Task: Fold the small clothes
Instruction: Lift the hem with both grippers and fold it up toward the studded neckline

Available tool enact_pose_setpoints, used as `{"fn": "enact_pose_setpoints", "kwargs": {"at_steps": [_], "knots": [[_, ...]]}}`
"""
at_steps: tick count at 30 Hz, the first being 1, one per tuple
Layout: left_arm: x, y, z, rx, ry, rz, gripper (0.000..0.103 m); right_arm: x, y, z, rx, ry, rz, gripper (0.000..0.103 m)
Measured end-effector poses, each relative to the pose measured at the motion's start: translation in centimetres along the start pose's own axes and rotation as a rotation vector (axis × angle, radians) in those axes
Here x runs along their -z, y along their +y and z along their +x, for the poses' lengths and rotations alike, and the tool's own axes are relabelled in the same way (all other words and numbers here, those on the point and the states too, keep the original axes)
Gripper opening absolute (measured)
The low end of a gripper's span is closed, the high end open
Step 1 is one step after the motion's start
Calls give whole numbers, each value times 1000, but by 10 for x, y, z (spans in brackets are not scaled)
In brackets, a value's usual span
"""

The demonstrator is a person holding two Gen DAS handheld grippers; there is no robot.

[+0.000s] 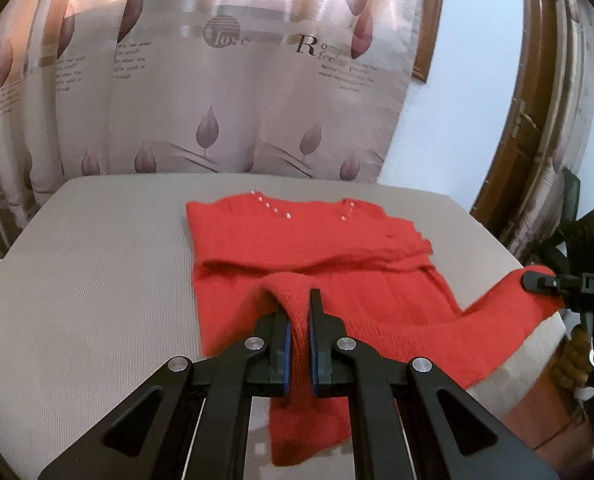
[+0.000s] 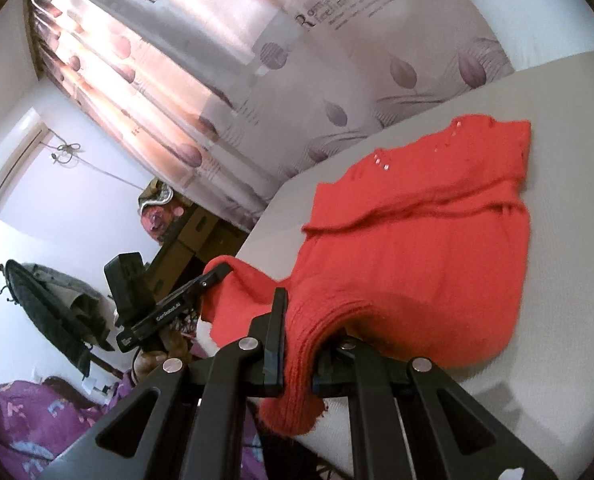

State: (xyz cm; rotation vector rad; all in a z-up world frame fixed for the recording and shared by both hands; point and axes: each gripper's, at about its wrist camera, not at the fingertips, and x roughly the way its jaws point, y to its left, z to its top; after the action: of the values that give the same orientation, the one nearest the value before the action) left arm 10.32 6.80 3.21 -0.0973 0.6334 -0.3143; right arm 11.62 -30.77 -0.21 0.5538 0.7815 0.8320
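We see one red knit sweater (image 1: 297, 236) on the beige table (image 1: 89, 264), neckline at the far edge, a sleeve folded across the chest, hem end raised toward us. Left gripper (image 1: 299, 320) and right gripper (image 2: 299, 332) each pinch a hem corner, both clamped on knit. Sleeves look done; bottom-to-top fold seems underway, not landed; two grippers, one garment.

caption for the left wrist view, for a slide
Left gripper shut on the red knitted sweater lying on a beige table.
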Motion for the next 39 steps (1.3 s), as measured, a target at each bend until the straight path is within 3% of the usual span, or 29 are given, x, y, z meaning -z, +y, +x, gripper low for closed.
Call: {"fn": "enact_pose_setpoints", "kwargs": {"at_steps": [15,24,39], "knots": [[-47,26,97,-66,48,-42,7,-89,-61,57,55,28,38,9],[-57,41,138,-100,72,-52,7,-116,-103,86,65,36,104,9],[-74,67,184,-125,87,-98,7,-147,-141,122,111,49,168,10]]}}
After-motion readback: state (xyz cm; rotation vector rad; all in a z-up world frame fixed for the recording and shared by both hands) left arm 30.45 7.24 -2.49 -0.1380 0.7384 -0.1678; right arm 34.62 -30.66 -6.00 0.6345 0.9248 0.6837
